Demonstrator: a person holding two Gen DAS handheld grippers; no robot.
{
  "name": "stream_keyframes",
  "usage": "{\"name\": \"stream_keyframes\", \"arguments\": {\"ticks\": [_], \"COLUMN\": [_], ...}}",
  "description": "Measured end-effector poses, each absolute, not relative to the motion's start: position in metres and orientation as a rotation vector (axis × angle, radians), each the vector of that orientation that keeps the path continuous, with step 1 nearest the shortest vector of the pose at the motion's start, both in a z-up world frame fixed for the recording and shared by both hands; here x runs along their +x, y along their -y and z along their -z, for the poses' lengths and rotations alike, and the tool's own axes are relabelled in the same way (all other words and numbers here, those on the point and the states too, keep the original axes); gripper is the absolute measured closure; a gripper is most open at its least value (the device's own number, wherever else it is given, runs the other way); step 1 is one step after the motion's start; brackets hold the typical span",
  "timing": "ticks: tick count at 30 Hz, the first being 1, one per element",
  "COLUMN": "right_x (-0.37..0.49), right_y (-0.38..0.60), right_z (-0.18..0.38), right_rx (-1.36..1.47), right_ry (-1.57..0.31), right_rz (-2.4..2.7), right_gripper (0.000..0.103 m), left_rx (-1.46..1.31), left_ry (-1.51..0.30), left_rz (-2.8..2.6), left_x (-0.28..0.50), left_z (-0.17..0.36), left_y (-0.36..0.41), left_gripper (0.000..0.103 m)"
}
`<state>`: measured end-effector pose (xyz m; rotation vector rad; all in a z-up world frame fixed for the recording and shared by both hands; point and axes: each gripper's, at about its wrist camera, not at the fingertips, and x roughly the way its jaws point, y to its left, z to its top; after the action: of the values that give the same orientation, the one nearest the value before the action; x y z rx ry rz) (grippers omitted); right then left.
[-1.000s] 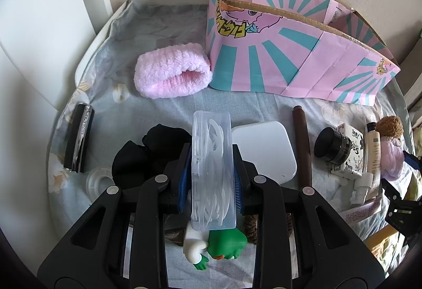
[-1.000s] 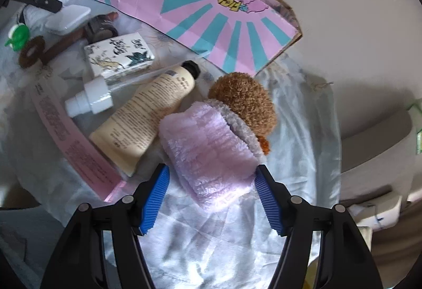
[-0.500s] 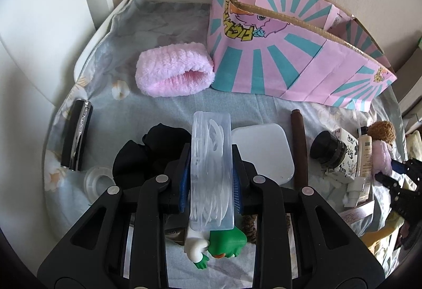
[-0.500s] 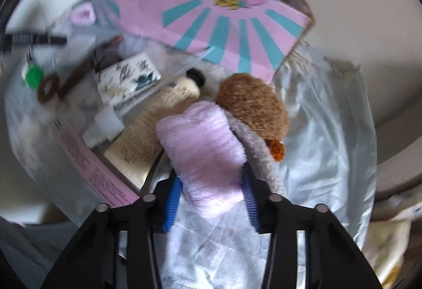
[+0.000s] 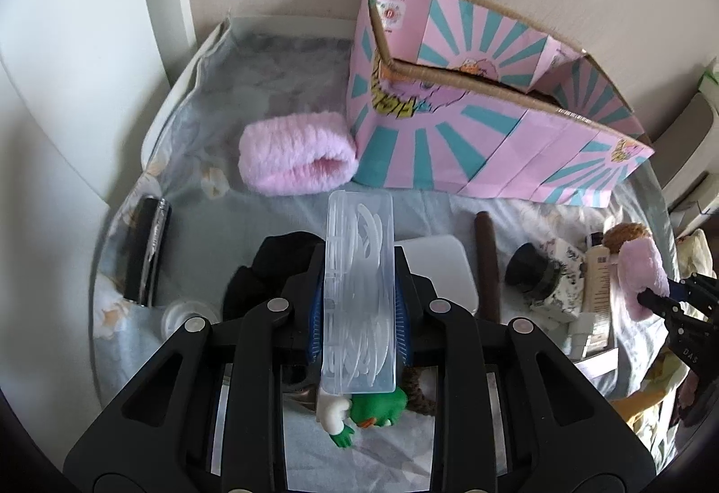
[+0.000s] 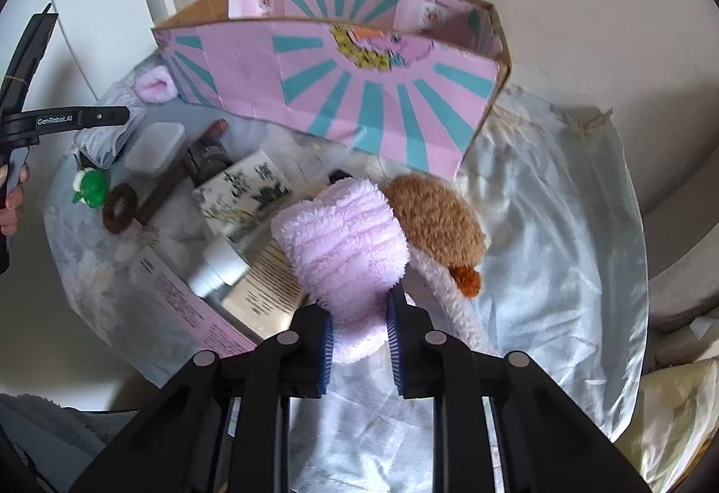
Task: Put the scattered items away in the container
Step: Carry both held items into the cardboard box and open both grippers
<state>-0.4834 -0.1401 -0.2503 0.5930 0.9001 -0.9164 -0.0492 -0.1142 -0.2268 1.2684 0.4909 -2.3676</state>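
You've got soft, even daylight in both views, with only faint shadows beside the pink box [image 5: 485, 133]. Your fisheye bends everything away from that box and blackens the corners. Right-wrist view's slightly smeared around it.

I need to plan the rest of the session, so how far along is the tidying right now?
Early. Nothing can be seen inside the pink box yet. In hand: the left gripper clamps a clear plastic case, and the right gripper is shut on a lilac fluffy item. Left on the cloth: the pink fluffy roll, white case, green toy, patterned carton and more.
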Motion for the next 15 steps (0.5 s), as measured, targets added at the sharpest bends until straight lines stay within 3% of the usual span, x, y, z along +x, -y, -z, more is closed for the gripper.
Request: {"name": "stream_keyframes", "arguments": {"ticks": [6, 15], "right_x": [-0.49, -0.481], "right_y": [0.147, 0.201], "right_z": [0.211, 0.113], "right_rx": [0.598, 0.503], "right_ry": [-0.795, -0.586], "right_rz": [0.91, 0.916], "right_gripper": [0.084, 0.084], "left_rx": [1.193, 1.071], "left_ry": [-0.506, -0.335], "left_rz": [2.41, 2.573], "left_x": [-0.05, -0.106], "left_z": [0.183, 0.093], "left_y": [0.109, 0.098], "left_gripper": [0.081, 0.08]}}
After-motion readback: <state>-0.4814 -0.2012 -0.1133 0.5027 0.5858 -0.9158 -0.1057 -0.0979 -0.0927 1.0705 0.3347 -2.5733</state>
